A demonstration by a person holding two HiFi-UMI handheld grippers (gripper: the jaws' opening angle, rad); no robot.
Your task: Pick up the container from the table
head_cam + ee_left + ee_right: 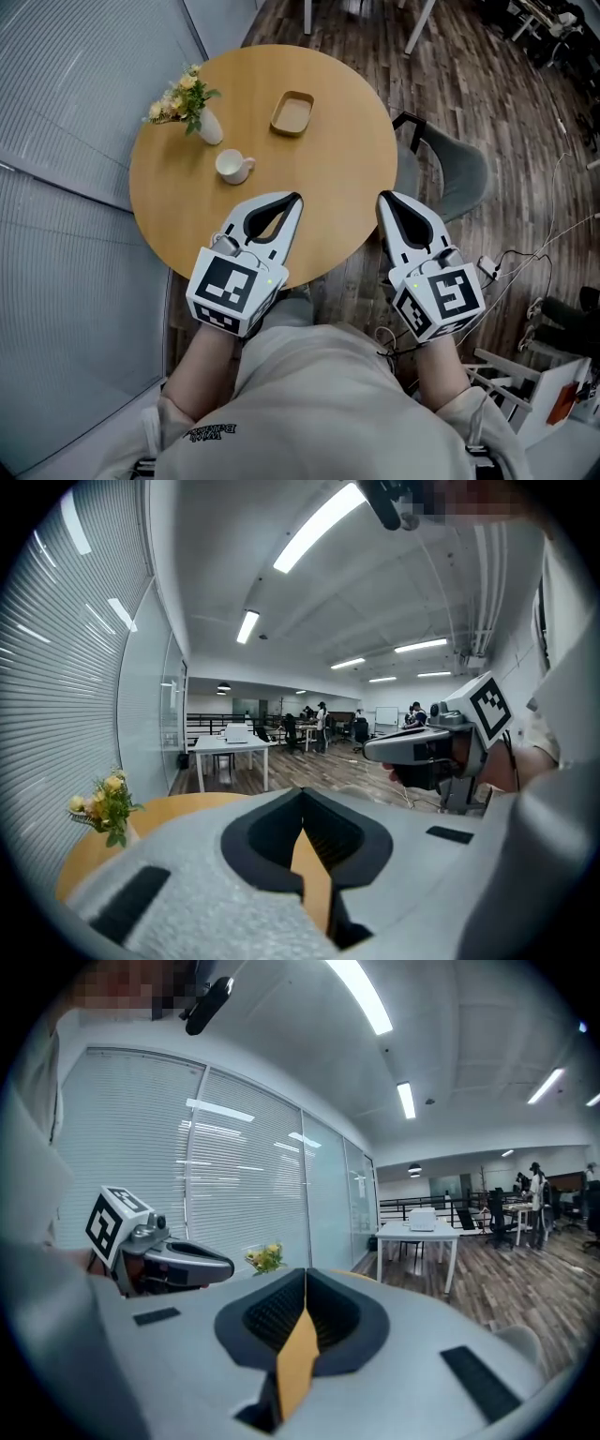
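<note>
Head view: left gripper (294, 199) and right gripper (383, 200) are held side by side at the near edge of the round table (347, 187), both aimed across it. This reads as a ready stance, with neither committed to the reach.

The container (292, 112) is a shallow tan rectangular tray that looks empty. It lies on the far side, beyond the mug (233, 167) and right of the flower vase (197, 108), well apart from both claws.

Left gripper view: jaws together, nothing between them.

Right gripper view: jaws together, empty. The container is not in sight.
</note>
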